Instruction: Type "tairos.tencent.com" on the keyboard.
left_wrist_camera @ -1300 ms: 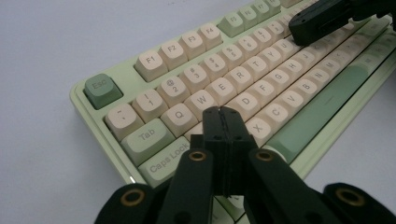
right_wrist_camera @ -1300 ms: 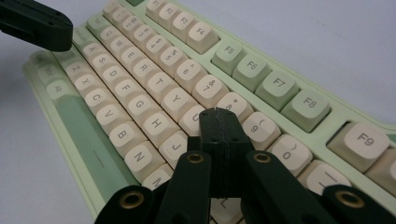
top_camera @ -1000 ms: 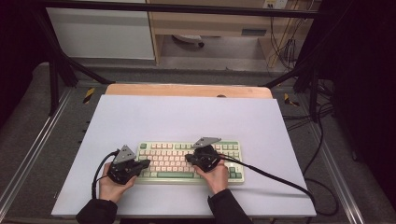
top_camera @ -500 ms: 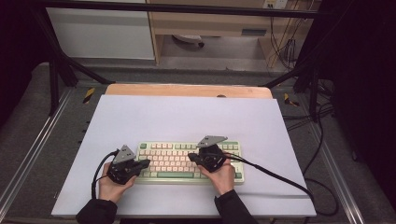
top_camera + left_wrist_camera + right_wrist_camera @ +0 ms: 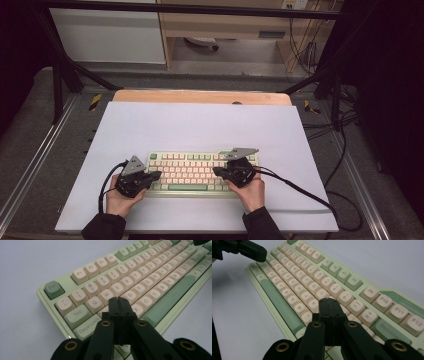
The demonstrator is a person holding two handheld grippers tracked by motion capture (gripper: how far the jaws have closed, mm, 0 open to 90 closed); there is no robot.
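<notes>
Keyboard (image 5: 200,171) front and centre, lying flat on the white counter (image 5: 200,125) near the person's edge, and both hands are poised over it like a typist's. The left hand-held gripper (image 5: 156,175) has its jaws pressed together, tip over the left end of the letter rows; the right hand-held gripper (image 5: 218,171) is likewise closed, empty, over the right half. My read: this is key-pressing work, closed tips serving as fingers. The next move calls for a short, straight dab down onto a single keycap without clipping its neighbours.

The left gripper view puts that tip (image 5: 119,300) just below W and E, right by the S and D caps, detail the high view cannot give. The right gripper view sets its tip (image 5: 329,300) beside the L and the punctuation keys, with the other gripper off at top left. Whether either tip touches a cap, I cannot tell.
</notes>
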